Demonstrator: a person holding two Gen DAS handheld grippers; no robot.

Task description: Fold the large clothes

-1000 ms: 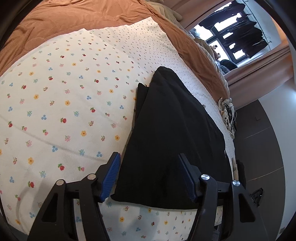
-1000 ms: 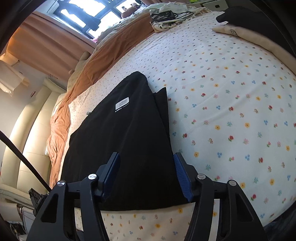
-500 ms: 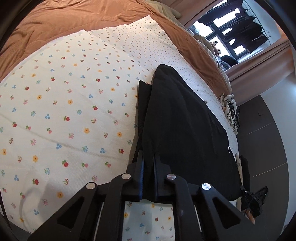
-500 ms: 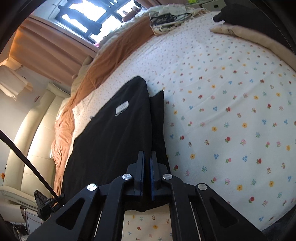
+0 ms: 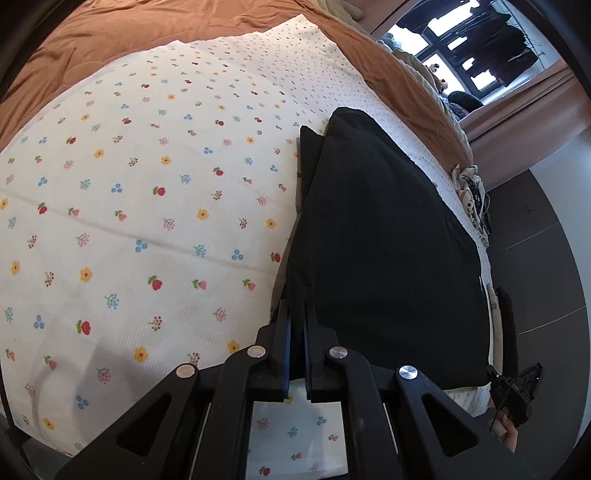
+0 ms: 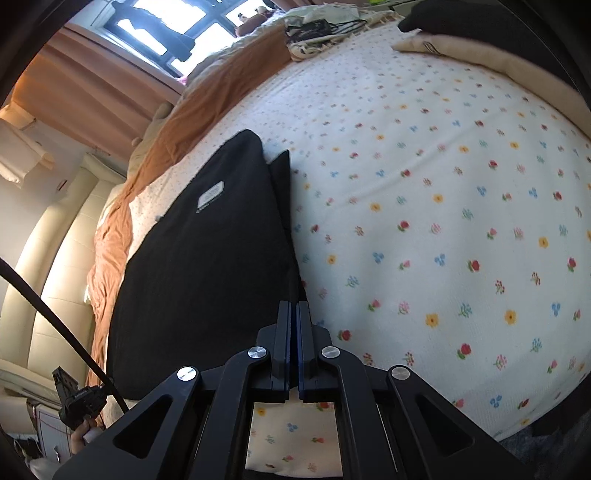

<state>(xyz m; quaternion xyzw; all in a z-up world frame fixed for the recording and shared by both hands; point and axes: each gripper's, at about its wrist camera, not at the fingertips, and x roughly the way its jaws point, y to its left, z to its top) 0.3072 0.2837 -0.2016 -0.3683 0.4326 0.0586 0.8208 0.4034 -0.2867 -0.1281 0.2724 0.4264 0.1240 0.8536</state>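
A black garment [image 5: 388, 240] lies folded into a long panel on the flower-print sheet [image 5: 147, 221]. The right wrist view shows a white label on the black garment [image 6: 207, 258]. My left gripper [image 5: 296, 310] is shut on the garment's near left corner, with black cloth pinched between the blue pads. My right gripper [image 6: 296, 308] is shut on the near right corner, where the cloth's edge runs into the fingertips. Each view shows the other gripper small at the garment's far corner: the right gripper [image 5: 517, 387] and the left gripper [image 6: 81, 402].
A brown duvet [image 5: 147, 33] is bunched along the far side of the bed. A tangle of cables on a cloth [image 6: 317, 33] and a beige cloth [image 6: 480, 55] lie at the bed's far end. A cream headboard [image 6: 55, 277] and dark floor [image 5: 546, 277] border the bed.
Both grippers went from open, straddling the garment's near corners, to shut on the cloth. Both also edged forward and down toward the bed.
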